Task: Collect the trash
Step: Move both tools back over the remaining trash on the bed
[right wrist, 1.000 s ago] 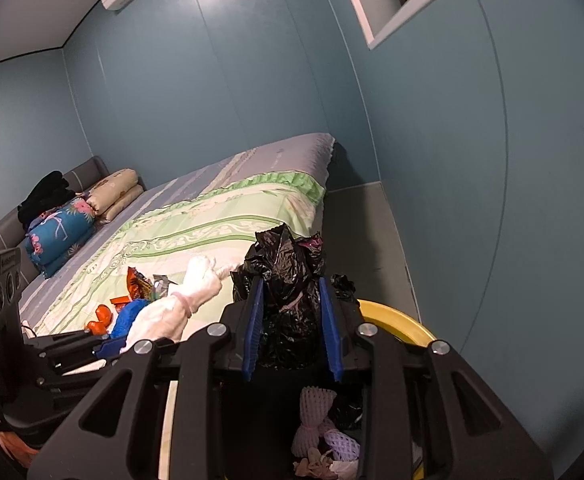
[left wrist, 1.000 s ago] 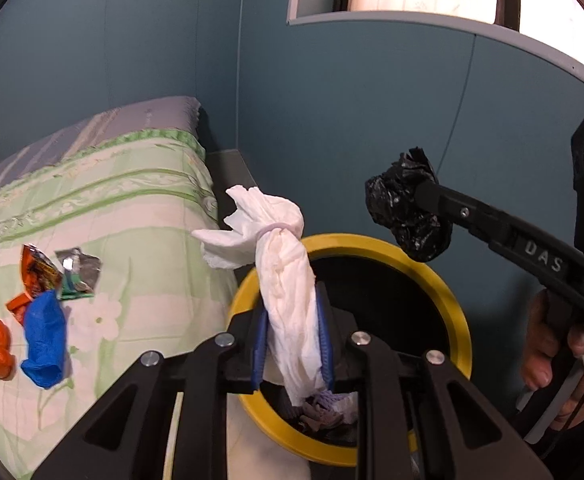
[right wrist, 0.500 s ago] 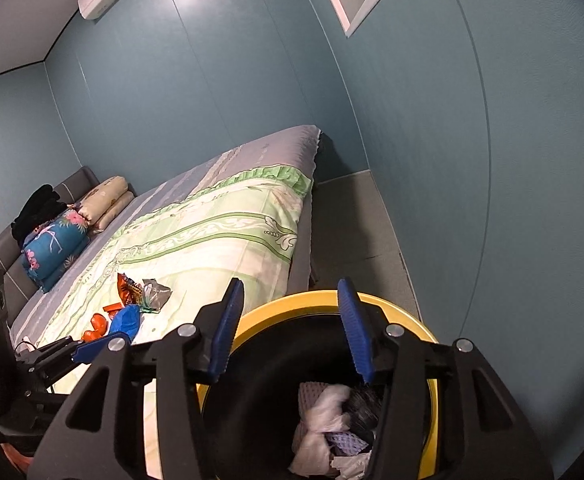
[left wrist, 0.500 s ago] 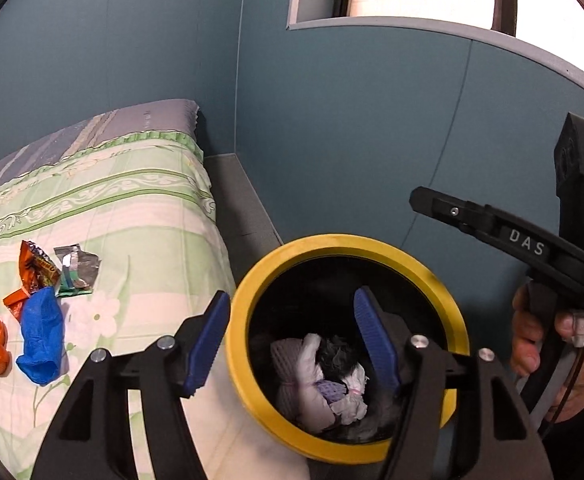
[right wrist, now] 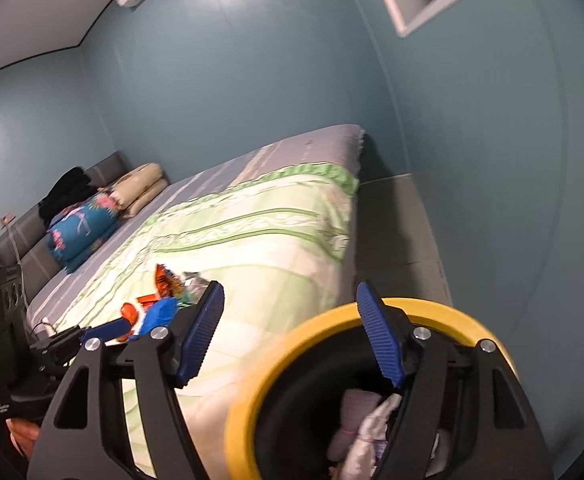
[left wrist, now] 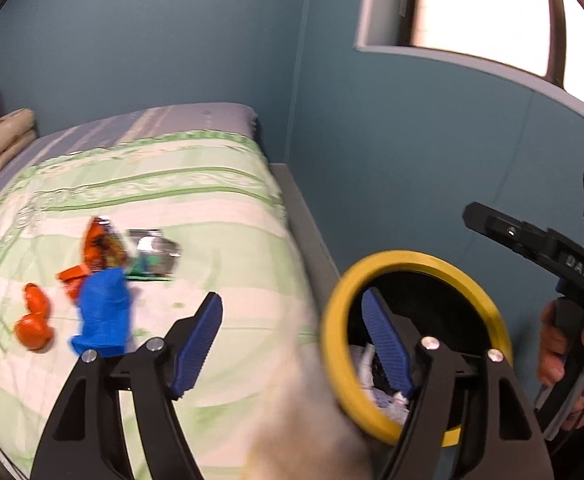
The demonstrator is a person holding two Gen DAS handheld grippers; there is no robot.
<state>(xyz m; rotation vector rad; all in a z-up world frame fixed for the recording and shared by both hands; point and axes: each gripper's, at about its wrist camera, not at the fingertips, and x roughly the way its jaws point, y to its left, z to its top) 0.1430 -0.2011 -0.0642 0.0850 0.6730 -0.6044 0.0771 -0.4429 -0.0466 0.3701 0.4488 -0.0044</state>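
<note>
The left claw (left wrist: 292, 344) has its jaws spread wide and empty; the right claw (right wrist: 292, 332) gapes likewise, gripped by a hand (left wrist: 571, 352).

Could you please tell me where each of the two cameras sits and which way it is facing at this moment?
Left wrist: on the left gripper, facing the bed and yellow-rimmed bin; own open fingers, the right gripper and right hand show.
Right wrist: on the right gripper, looking along the bed toward the pillows; open fingers and the left gripper at lower left show.
Shared: bed, bin, the blue and orange trash.
</note>
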